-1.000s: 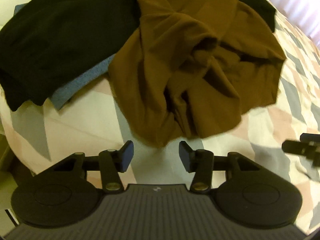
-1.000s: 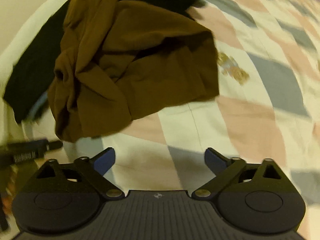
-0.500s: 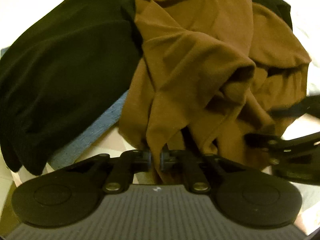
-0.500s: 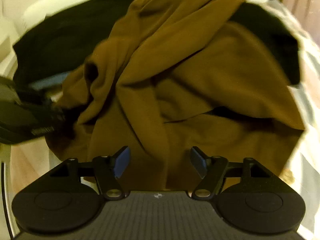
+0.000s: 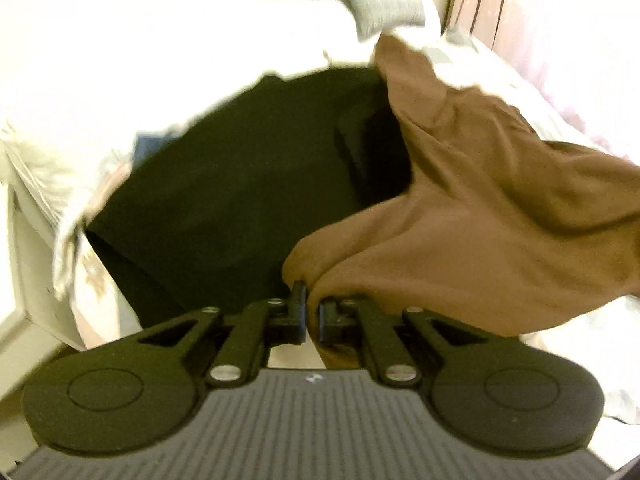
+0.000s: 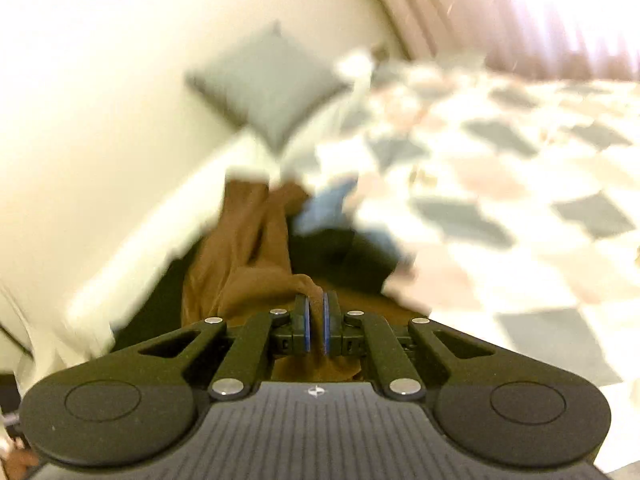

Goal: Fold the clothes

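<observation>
Bedroom: patterned bedspread point(image 6: 500, 216), pillow point(image 6: 268, 84).

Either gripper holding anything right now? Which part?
Both. The left gripper and the right gripper each pinch a bunched fold of the brown garment; which part is unclear.

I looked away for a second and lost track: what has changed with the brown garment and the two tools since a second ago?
Both tools were open above the heap. The left tool shut on the brown garment first; the right tool followed and now pinches it too. The garment has been lifted off the pile. The black garment stays on the patterned bedspread.
</observation>
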`<state>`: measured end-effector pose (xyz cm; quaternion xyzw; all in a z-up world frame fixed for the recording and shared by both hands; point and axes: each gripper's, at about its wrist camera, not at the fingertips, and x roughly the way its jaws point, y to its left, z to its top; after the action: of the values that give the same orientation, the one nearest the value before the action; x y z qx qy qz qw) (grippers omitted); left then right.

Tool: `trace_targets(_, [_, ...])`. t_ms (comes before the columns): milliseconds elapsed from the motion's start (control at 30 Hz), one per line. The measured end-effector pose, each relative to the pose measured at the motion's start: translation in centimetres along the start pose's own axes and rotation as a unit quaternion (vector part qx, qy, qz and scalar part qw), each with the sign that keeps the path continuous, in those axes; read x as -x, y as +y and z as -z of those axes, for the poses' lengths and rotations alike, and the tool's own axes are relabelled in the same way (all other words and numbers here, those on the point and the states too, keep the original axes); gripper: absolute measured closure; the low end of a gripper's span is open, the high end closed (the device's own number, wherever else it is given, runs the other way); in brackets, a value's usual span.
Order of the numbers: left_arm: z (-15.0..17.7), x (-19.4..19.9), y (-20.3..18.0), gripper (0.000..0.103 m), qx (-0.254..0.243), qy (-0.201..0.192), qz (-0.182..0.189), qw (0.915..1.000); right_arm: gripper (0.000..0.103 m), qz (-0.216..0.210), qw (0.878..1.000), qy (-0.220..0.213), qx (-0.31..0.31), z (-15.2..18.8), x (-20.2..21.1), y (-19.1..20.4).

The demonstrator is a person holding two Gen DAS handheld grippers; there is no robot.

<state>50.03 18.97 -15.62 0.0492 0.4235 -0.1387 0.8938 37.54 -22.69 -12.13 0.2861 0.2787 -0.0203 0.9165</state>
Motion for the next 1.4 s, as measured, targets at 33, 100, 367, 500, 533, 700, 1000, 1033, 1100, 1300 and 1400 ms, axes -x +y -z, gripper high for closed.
trace_targets(33, [-0.3,1.2,-0.2,0.1,-0.004,-0.013,0.005,0.9999,0.098,0.002,1.0,-0.017,-0.004,-0.6,1.8,-0.2])
trace_targets(100, [-1.0,3.5,-0.9,0.1,-0.009,-0.038,0.012,0.9992,0.098,0.0,0.999,-0.042,-0.009,-1.4,4.7,-0.2])
trace_targets(367, [-4.7,12.1,-5.0,0.1,-0.033,-0.134,0.037,0.9897,0.099,-0.038,0.991,-0.126,-0.033,-3.9,14.5,0.2])
trace_targets(500, [-6.4,16.2,-7.8,0.1,-0.074,-0.181,0.035,0.9801,0.103,-0.052,0.983,-0.175,-0.012,-5.6,19.9,0.4])
trace_targets(533, [-6.8,17.2,-8.6,0.1,-0.084,-0.193,0.035,0.9771,0.103,-0.054,0.981,-0.186,-0.004,-6.0,21.2,0.4])
trace_targets(700, [-3.9,17.1,-13.2,0.099,-0.145,-0.141,0.036,0.9788,0.095,0.014,0.99,-0.143,0.01,-4.8,25.4,-1.1])
trace_targets(1000, [3.3,17.6,-17.2,0.099,-0.2,-0.098,0.022,0.9746,0.067,0.008,0.999,0.012,0.033,6.5,24.7,-1.8])
trace_targets(1033, [3.6,18.0,-17.4,0.099,-0.205,-0.096,0.026,0.9737,0.065,0.001,0.999,0.028,0.04,7.6,24.4,-1.4])
trace_targets(1100, [4.2,18.6,-17.7,0.099,-0.213,-0.093,0.037,0.972,0.06,-0.015,0.997,0.046,0.055,8.9,22.8,-0.1])
trace_targets(1300, [5.9,16.9,-18.8,0.099,-0.239,-0.059,0.08,0.9659,0.044,-0.037,0.983,0.058,0.172,10.4,18.1,5.7])
trace_targets(1400, [7.3,14.2,-17.5,0.099,-0.214,-0.015,0.099,0.9717,0.038,-0.048,0.983,0.073,0.164,10.4,16.1,7.0])
